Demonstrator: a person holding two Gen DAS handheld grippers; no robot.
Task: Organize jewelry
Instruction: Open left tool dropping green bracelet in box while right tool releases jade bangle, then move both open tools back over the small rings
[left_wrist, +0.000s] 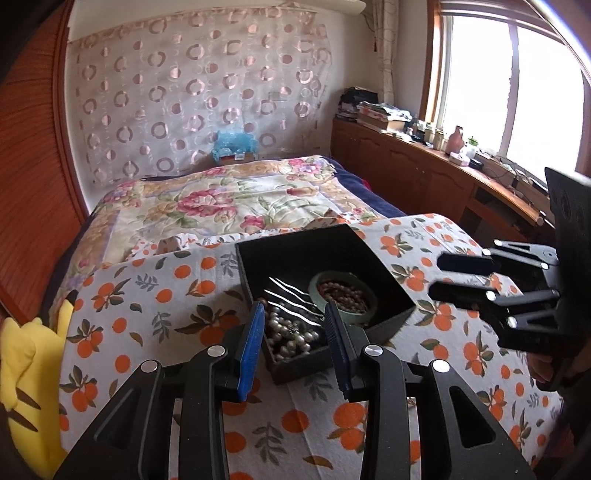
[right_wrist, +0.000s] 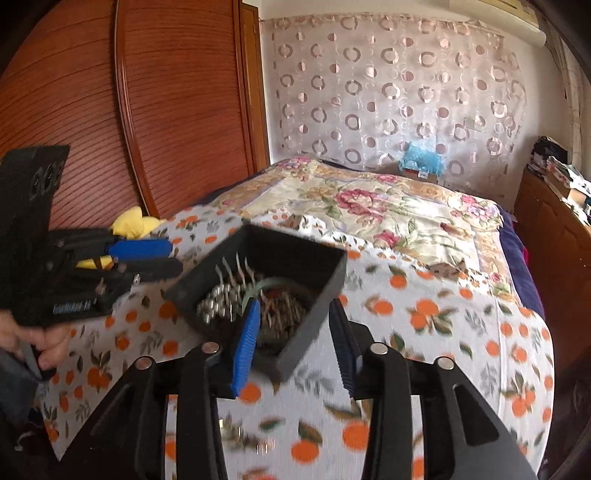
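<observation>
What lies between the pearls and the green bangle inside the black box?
In the left wrist view, a bare strip of the black box floor, glossy with light streaks, separates the pearls from the green bangle. Nothing else lies there.

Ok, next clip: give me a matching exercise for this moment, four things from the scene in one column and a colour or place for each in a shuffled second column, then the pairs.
Things:
1. pearl necklace
2. green bangle
3. plush toy
4. black box

Descriptions:
A. yellow, at the cloth's left edge in the left wrist view
B. ring lying around brown beads
C. rests on the orange-print cloth, open top
D. pale beads piled in the box's near corner in the left wrist view

Pairs: 1-D, 2-B, 3-A, 4-C
</observation>
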